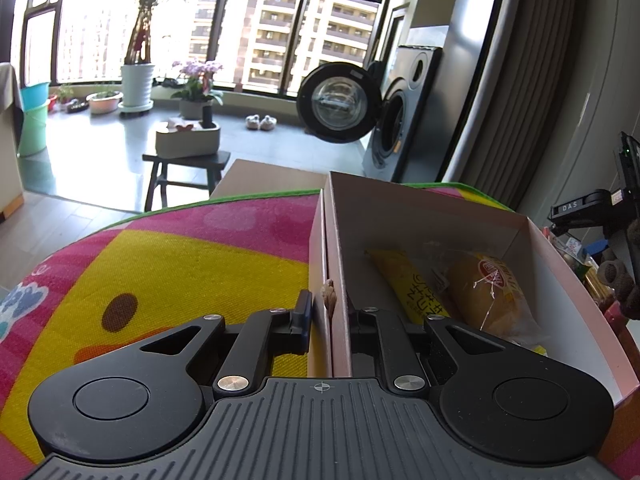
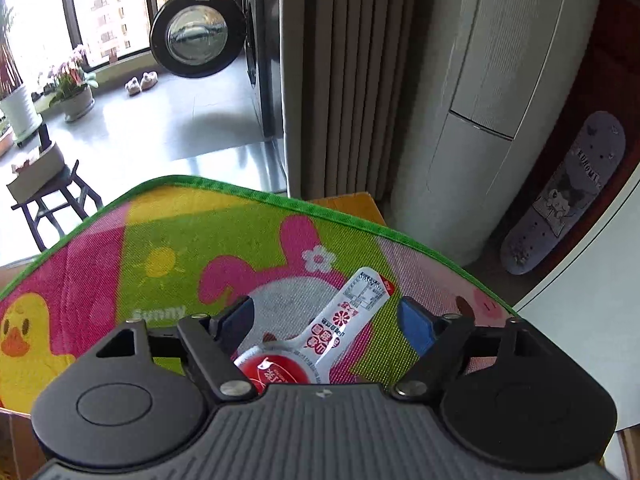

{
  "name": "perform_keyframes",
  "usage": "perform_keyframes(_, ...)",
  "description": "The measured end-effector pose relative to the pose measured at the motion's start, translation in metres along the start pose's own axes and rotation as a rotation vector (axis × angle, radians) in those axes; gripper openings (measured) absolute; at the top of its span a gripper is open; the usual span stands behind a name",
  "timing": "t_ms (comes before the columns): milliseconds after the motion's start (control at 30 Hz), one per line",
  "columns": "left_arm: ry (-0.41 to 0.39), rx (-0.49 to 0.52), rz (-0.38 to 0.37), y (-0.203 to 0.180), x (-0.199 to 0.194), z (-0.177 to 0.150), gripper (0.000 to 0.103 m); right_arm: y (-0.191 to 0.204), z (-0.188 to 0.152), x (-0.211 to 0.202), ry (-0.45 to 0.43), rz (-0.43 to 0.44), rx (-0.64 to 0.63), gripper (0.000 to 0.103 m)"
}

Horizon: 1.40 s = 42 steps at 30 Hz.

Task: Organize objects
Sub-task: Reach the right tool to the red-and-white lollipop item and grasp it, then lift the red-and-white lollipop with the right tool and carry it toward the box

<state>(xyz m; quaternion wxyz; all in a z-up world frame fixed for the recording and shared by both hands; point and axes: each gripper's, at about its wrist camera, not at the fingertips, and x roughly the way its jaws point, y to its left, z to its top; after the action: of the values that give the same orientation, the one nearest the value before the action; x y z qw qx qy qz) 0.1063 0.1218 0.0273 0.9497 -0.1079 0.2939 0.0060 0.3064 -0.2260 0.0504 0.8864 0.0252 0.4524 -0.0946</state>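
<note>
Sachet [image 2: 352,316], white and elongated, printed with red flower marks and small text, joined at its near end to a round red-lidded cup [image 2: 280,372]; it lies on the mat [image 2: 180,232] between the fingers of the right gripper [image 2: 326,322], pointing toward 1 o'clock in the right wrist view. Right gripper spread wide, both blue pads clear of the sachet, nothing grasped. Left gripper [image 1: 330,316] clenched on the near wall of the cardboard box [image 1: 440,208], one finger outside at 9 o'clock of the wall, the other inside and largely hidden. Box open-topped, pale pink outside, white inside, standing on the mat at 3 o'clock of the left wrist view. Contents: a yellow packet [image 1: 408,284] with dark lettering, lying against a wrapped golden bun [image 1: 492,292] bearing a red round label; both rest on the box floor, touching. Mat woven, brightly coloured, pink and yellow with a duck figure and a pink rabbit figure, edged in green, laid over a wooden table [image 2: 344,204]. Room beyond: large windows [image 1: 256,28] facing apartment blocks, potted plants [image 1: 138,64] at 11 o'clock, a dark stool [image 1: 184,172] carrying a tray, a washing machine [image 1: 396,120] with its round door swung open at 1 o'clock, grey curtain [image 2: 352,80], tall white floor unit [image 2: 480,100], and a skateboard [image 2: 564,192] leaning at 3 o'clock.
</note>
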Motion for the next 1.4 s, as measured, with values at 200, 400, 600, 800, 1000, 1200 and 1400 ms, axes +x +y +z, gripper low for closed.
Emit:
perform_keyframes(200,0.0,0.001,0.001,0.0,-0.001,0.0,0.015,-0.02,-0.013,-0.012,0.044,0.068,0.006,0.036)
perform_keyframes(400,0.0,0.0,0.0,0.0,-0.001,0.0,0.015,-0.039,-0.056,-0.046,0.066,0.146,0.005,0.033)
perform_keyframes(600,0.0,0.0,0.0,0.0,-0.001,0.0,0.015,-0.047,-0.117,-0.091,0.115,0.267,-0.002,0.03)
perform_keyframes(800,0.0,0.0,0.0,0.0,-0.001,0.0,0.015,-0.033,-0.181,-0.149,0.168,0.403,-0.112,0.031)
perform_keyframes(1000,0.0,0.0,0.0,0.0,-0.001,0.0,0.015,-0.03,-0.206,-0.205,0.023,0.354,-0.242,0.06)
perform_keyframes(1200,0.0,0.0,0.0,0.0,0.0,-0.001,0.015,-0.062,-0.208,-0.214,-0.034,0.223,-0.197,0.061)
perform_keyframes(1400,-0.001,0.0,0.0,0.0,0.0,-0.001,0.015,-0.052,-0.224,-0.229,-0.025,0.314,-0.204,0.062)
